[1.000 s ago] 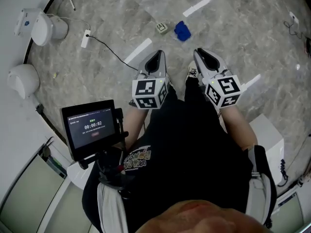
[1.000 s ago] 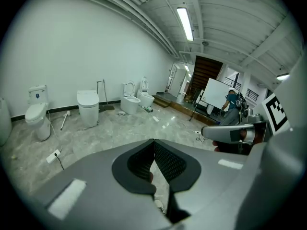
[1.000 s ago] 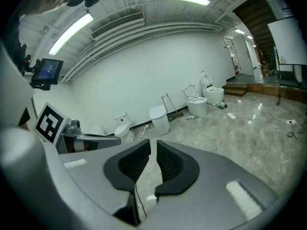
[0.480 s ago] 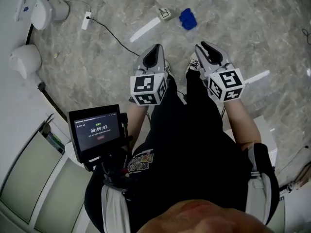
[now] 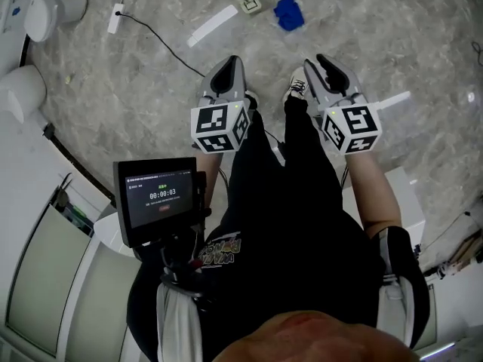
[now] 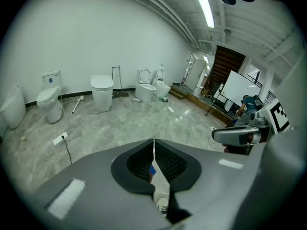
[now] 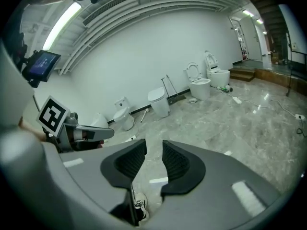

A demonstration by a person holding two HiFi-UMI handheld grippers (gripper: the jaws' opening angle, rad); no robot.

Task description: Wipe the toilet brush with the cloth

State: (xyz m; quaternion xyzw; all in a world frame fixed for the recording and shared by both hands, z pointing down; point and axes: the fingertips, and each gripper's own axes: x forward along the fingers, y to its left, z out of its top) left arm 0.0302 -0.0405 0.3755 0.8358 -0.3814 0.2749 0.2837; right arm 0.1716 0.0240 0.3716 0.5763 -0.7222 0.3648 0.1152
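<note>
Down on the grey marble floor (image 5: 136, 96), up ahead of our feet, the blue cloth (image 5: 288, 12) lies crumpled just beside a small white box (image 5: 251, 3) with a marker on it. We're standing with both grippers held out in front of our legs, angled down, and both are well apart from the cloth. Left gripper (image 6: 153, 142) is clenched on nothing: the ribbed pads meet tip to tip, and a bit of blue peeks through the slit lower down. Right gripper (image 7: 154, 146) has its jaws apart; they've just been opening, and only floor and one of our sneakers (image 7: 136, 207) show through the gap, so it's released and empty. As for the toilet brush, we can't pick it out for sure. A white stick (image 6: 76, 104) lies on the floor between two of the toilets (image 6: 101, 92) along the far wall, but it's too small to tell what it is. Off to our left in the head view a power strip (image 5: 115, 18) sits with its black cable trailing over the floor, and the little screen (image 5: 159, 200) mounted at our chest shows a timer
</note>
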